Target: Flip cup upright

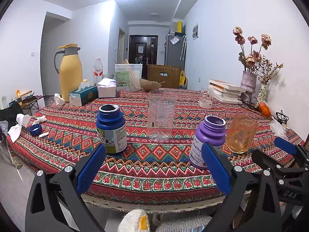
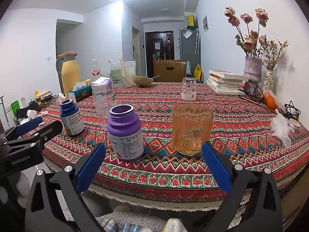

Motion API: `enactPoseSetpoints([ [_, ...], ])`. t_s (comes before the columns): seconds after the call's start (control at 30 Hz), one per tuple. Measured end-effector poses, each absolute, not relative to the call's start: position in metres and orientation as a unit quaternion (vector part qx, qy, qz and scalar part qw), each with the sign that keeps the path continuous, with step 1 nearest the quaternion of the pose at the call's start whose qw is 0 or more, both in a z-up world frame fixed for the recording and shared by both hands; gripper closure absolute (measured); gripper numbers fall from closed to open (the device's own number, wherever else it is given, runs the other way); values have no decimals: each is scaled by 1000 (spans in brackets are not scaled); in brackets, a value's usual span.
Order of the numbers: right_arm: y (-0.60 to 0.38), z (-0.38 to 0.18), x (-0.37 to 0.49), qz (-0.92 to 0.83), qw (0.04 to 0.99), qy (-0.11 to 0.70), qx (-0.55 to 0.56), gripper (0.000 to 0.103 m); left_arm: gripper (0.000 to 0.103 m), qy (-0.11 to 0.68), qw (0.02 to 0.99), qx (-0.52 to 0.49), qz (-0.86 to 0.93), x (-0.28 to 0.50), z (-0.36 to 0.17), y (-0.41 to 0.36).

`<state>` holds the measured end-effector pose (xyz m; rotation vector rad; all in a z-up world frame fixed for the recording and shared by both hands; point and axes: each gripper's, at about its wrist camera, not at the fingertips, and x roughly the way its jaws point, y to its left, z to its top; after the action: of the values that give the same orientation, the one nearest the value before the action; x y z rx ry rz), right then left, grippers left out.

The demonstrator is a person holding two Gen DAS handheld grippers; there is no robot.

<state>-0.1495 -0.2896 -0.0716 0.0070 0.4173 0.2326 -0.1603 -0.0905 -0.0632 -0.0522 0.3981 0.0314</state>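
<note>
An amber glass cup [image 2: 191, 128] stands on the patterned tablecloth [image 2: 231, 131] near the front edge; it also shows in the left wrist view [image 1: 241, 133]. A small clear cup with printed figures [image 2: 188, 88] stands mouth down farther back, also in the left wrist view [image 1: 206, 98]. My right gripper [image 2: 153, 166] is open and empty, just short of the table edge, facing the amber cup. My left gripper [image 1: 153, 166] is open and empty, facing a tall clear plastic cup [image 1: 161, 115].
An open purple bottle [image 2: 125, 133] and an open blue bottle [image 1: 111, 128] stand near the front. A yellow jug [image 1: 70, 71], tissue box [image 1: 83, 95], books [image 2: 225, 81], flower vases [image 2: 253, 69] and crumpled plastic [image 2: 281, 127] line the table's sides.
</note>
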Motion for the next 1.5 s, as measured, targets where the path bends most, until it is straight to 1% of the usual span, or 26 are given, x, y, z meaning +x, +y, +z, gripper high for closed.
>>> enactPoseSetpoints([
  [1.5, -288, -67, -150, 116, 972, 202, 1, 7, 7, 191, 981, -28, 15, -162, -60, -90],
])
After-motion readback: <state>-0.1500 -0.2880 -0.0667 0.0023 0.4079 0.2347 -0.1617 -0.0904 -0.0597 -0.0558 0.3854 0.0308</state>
